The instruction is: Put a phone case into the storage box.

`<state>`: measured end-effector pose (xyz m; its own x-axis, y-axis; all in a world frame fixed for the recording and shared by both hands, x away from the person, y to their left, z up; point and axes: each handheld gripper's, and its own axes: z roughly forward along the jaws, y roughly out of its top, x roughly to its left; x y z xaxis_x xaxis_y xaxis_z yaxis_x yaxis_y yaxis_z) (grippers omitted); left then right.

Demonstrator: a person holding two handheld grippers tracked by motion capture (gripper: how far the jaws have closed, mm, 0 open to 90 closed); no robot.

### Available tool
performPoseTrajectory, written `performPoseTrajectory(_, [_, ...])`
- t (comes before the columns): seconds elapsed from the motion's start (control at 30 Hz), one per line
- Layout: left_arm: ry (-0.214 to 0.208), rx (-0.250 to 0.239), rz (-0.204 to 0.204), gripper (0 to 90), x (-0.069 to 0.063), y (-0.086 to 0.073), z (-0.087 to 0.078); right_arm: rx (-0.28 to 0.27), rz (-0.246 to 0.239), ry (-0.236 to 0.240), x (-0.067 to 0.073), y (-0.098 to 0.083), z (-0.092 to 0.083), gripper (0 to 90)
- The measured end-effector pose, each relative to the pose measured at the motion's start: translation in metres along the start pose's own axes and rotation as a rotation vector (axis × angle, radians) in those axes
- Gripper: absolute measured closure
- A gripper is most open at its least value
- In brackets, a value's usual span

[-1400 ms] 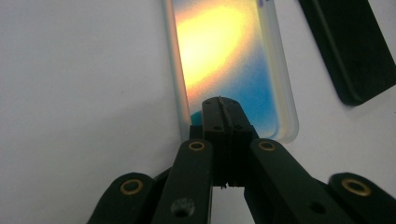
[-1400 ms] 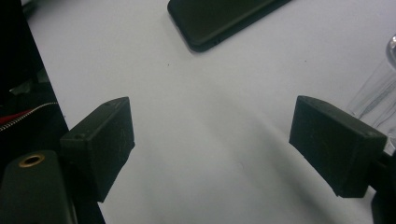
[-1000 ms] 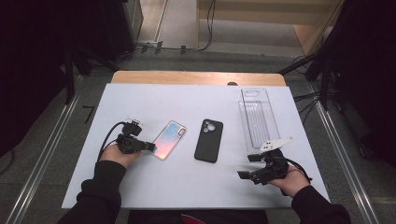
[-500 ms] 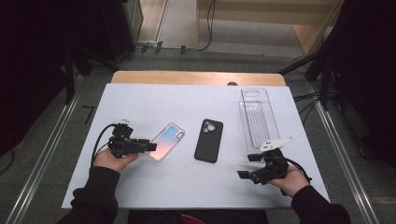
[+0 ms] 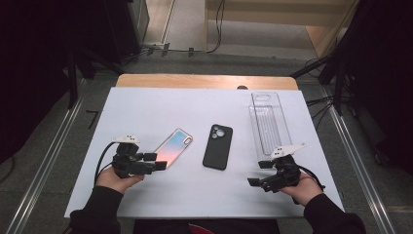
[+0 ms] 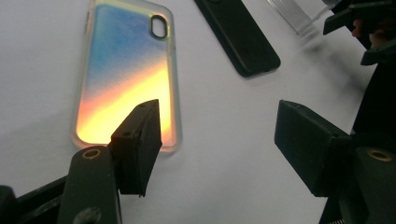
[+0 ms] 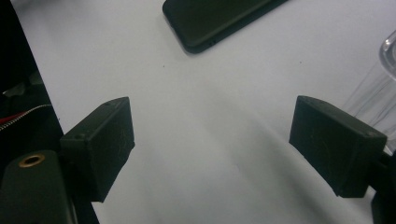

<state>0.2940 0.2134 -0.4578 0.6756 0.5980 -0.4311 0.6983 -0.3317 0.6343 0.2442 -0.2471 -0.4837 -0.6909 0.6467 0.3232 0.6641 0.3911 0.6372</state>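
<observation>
The left gripper (image 5: 157, 161), jaws just opened and empty, sits at the iridescent rainbow-tinted phone case's (image 5: 173, 147) near end. The right gripper (image 5: 257, 173) gapes wide, holding nothing, near the black phone case (image 5: 217, 146).

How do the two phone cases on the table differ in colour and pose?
The rainbow case shimmers blue to orange with a clear rim; the black case is plain matte black. The rainbow case lies slanted, its near end just ahead of the left gripper; the black case lies almost straight, apart from both grippers. Both lie flat, camera holes at the far end.
</observation>
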Motion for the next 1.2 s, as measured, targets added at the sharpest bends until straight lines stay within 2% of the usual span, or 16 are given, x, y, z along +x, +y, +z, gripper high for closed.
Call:
performPoseTrajectory(0.07, [-0.013,0.002,0.007,29.1,-0.003,-0.003,0.001,-0.001,0.002,-0.003,0.0,0.0,0.0,12.1])
performPoseTrajectory(0.33, [-0.017,0.022,0.038,29.1,-0.012,-0.012,0.003,-0.005,0.004,-0.011,-0.001,0.0,0.0,12.1])
performPoseTrajectory(0.7, [-0.02,0.037,0.036,29.1,-0.014,-0.017,0.005,-0.009,0.001,-0.016,0.0,0.0,0.001,12.1])
performPoseTrajectory(0.83, [-0.014,0.034,0.034,29.1,-0.013,-0.016,0.004,-0.008,-0.002,-0.018,0.0,0.0,0.001,12.1])
performPoseTrajectory(0.93, [0.012,0.017,0.045,26.9,-0.01,-0.014,0.003,-0.006,0.002,-0.016,-0.001,0.0,0.001,12.2])
performPoseTrajectory(1.07, [0.016,0.003,0.03,26.8,-0.009,-0.013,0.001,-0.004,-0.002,-0.016,0.0,0.0,0.001,12.1])
performPoseTrajectory(1.1, [0.031,0.003,0.043,26.8,-0.008,-0.013,0.001,-0.004,-0.002,-0.016,0.0,0.0,0.001,12.2])
performPoseTrajectory(1.2, [0.038,-0.006,0.05,25.3,-0.006,-0.012,0.002,-0.004,0.001,-0.018,-0.001,0.0,0.002,12.1])
